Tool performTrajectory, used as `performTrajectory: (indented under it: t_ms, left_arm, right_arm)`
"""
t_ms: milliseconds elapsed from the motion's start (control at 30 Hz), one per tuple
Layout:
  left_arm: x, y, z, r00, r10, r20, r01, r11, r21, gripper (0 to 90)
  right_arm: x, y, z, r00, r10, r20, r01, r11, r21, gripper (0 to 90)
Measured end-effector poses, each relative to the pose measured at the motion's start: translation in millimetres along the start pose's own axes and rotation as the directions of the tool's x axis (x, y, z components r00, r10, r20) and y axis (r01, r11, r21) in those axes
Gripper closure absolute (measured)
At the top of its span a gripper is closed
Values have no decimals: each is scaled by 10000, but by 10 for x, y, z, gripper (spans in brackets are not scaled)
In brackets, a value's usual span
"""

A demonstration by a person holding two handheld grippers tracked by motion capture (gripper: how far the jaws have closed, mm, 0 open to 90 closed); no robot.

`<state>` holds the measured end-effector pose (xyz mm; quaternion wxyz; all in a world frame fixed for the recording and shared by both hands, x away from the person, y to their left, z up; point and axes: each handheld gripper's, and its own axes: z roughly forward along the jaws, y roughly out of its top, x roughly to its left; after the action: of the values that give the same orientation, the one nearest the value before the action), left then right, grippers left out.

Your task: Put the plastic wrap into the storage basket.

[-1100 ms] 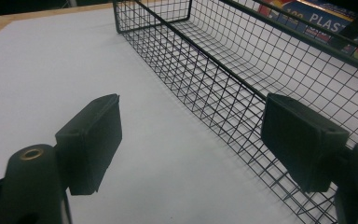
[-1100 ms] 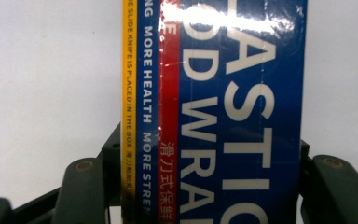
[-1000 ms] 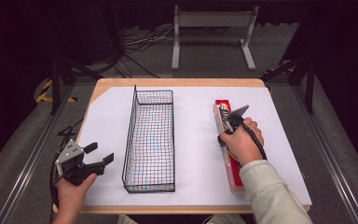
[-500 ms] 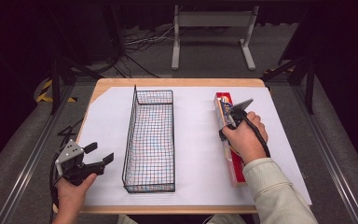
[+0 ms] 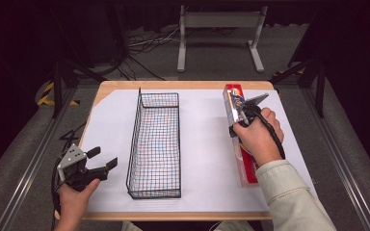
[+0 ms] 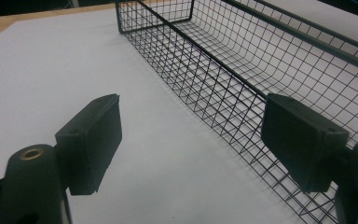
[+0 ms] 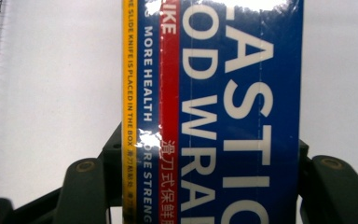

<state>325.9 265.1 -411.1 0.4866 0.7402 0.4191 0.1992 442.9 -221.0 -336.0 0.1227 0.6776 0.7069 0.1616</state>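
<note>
black wire basket [image 5: 155,144] separates the wide-open left gripper [image 5: 99,160] from the right gripper [image 5: 243,108] straddling the plastic wrap box [image 5: 237,134].

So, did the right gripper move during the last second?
Yes. The right gripper moved farther from the person along the plastic wrap box, toward the table's far edge. The box itself stayed put.

obstacle: wire basket [image 5: 155,144] mid-table | free: white sheet [image 5: 204,144] either side

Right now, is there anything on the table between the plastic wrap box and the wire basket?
Nothing visible. Bare white table cover lies between the plastic wrap box, flanked by the right gripper, and the wire basket.
</note>
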Motion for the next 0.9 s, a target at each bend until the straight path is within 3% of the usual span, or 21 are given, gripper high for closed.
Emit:
performTrajectory:
  t_ms: [533, 767, 900]
  left_arm:
    - [-1, -2, 8, 10000, -13, -2, 13, 10000, 45, 214]
    - [-1, -16, -18, 10000, -25, -85, 25, 10000, 48, 215]
    - [10, -31, -48, 9998, -53, -186, 54, 10000, 26, 216]
  right_arm:
    - [70, 60, -193, 9999, 94, -67, -97, 9990, -443, 408]
    - [209, 114, -271, 9998, 43, -189, -53, 9985, -551, 408]
    - [356, 167, -333, 9995, -166, -260, 147, 9974, -699, 407]
